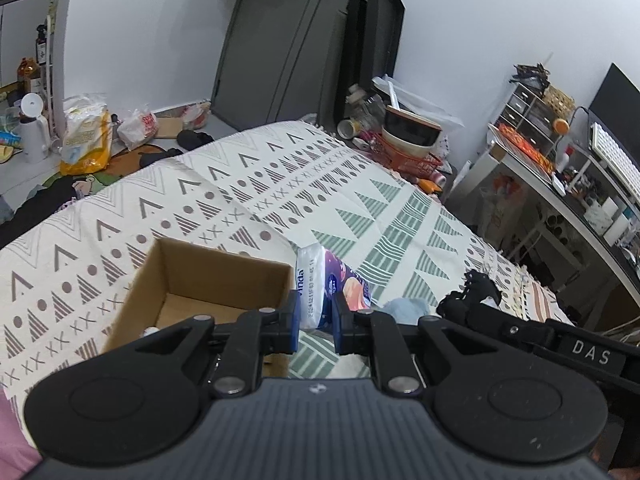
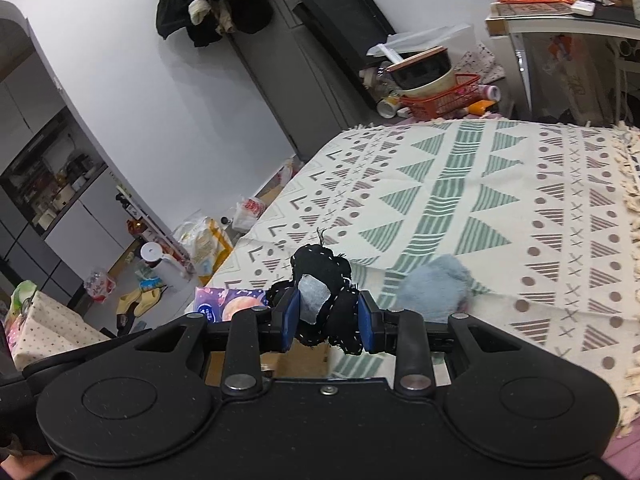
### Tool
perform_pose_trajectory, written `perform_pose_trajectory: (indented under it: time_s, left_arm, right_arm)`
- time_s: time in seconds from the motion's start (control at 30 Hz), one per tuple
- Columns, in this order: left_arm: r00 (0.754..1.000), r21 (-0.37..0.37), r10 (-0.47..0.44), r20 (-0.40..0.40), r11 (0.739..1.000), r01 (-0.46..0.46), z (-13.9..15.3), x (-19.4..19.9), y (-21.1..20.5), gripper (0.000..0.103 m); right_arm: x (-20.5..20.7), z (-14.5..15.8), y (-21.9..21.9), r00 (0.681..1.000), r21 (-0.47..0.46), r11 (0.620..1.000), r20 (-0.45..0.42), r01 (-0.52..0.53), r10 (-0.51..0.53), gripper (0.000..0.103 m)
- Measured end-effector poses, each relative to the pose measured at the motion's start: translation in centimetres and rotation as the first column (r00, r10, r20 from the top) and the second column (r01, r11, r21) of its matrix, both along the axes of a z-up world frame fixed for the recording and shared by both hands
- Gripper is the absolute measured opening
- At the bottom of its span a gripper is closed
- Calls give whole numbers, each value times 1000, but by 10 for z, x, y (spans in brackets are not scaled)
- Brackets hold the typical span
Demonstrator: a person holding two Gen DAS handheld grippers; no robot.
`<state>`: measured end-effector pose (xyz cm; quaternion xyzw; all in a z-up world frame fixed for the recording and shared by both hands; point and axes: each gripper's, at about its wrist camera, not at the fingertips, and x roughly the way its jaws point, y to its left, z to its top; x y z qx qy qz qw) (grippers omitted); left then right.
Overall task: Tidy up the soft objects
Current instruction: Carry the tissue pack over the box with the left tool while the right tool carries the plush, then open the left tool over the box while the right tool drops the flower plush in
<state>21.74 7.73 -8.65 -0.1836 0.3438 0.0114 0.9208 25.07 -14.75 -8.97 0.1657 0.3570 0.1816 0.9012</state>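
The left gripper pinches a pack of tissues by its near end, its blue pads pressed against the pack's white side and its purple printed side; the pack is held just off the right wall of an open cardboard box that sits on the patterned bedspread toward the near edge of the bed. Inside the box a small white thing shows at the near wall, too hidden to name. The right gripper is clamped on a bundle of black fabric with white stitching, a pale tag showing between the pads; the bundle bulges up above the fingers. In the right wrist view the tissue pack appears just left of that gripper, and a fluffy light-blue soft thing lies on the bedspread just to the right of it, on the green-striped band of the pattern. From the left wrist view the same blue thing lies between the two grippers, with the black fabric beyond it toward the right edge of the bed. Past the far edge of the bed a red wire basket holds stacked bowls.
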Motion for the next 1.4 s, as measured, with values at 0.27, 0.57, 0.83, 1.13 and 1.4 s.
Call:
perform_pose_trajectory:
  time_s: [0.27,0.57,0.83,1.13,1.4]
  left_arm:
    - [999,-49,51,-9,997,-51,-10,0,31,14]
    - [994,-81,102,-36,991,-105,-24,7,65,14]
    - [983,-123,156,-100,978,-168,-43,14,92,15]
    - [967,-121,207,-152,967,-226,-56,20,106,18]
    - [958,-124,218,-186,962,-243,-54,19,104,42]
  right_arm:
    - [4,-6,41,999,9,999,-4,-42,42,31]
    - [13,-21,80,997,-2,998,-31,-69,69,31]
    - [19,-34,102,995,-11,996,-54,-83,82,31]
    - [24,-45,113,993,-21,996,-81,-84,82,35]
    - [22,-42,99,993,-27,997,-101,-69,66,49]
